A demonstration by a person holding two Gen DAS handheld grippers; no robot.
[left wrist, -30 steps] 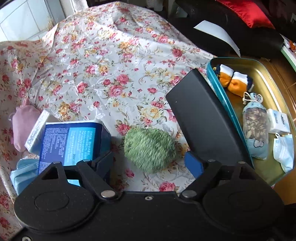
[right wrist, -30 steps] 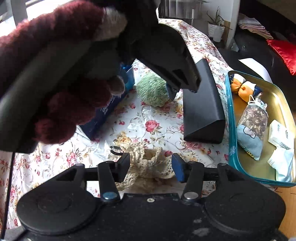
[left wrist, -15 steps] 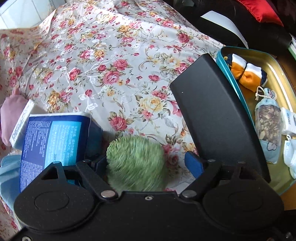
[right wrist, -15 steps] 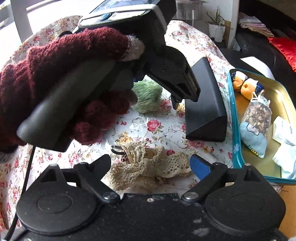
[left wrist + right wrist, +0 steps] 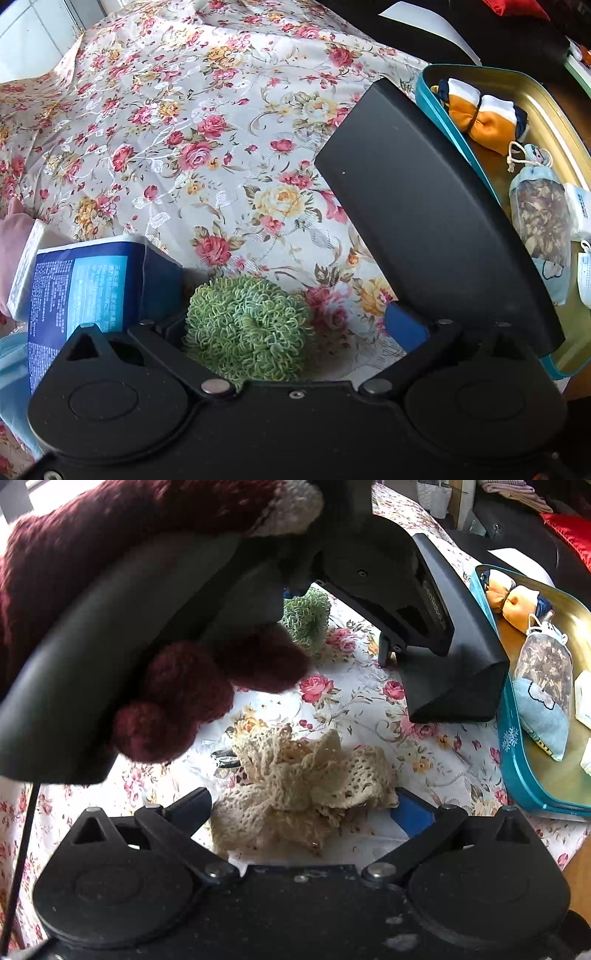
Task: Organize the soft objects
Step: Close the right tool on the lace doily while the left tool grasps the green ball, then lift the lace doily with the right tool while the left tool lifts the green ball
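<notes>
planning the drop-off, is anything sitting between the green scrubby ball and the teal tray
Yes. The black case lies on the floral cloth between the green scrubby ball and the teal tray, along the tray's near wall. The ball would probably have to be lifted over it.

Glossy metal tin (image 5: 546, 110), matt black case (image 5: 424, 221), crocheted lace (image 5: 306, 779).

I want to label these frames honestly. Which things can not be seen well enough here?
- Green ball, left wrist view: near side hidden behind the gripper body.
- Cream lace piece, right wrist view: near edge hidden the same way.
- Pink pouch, left wrist view: cut off by the left edge.
- White packets in the tin tray, right wrist view: cut off by the right edge.
</notes>
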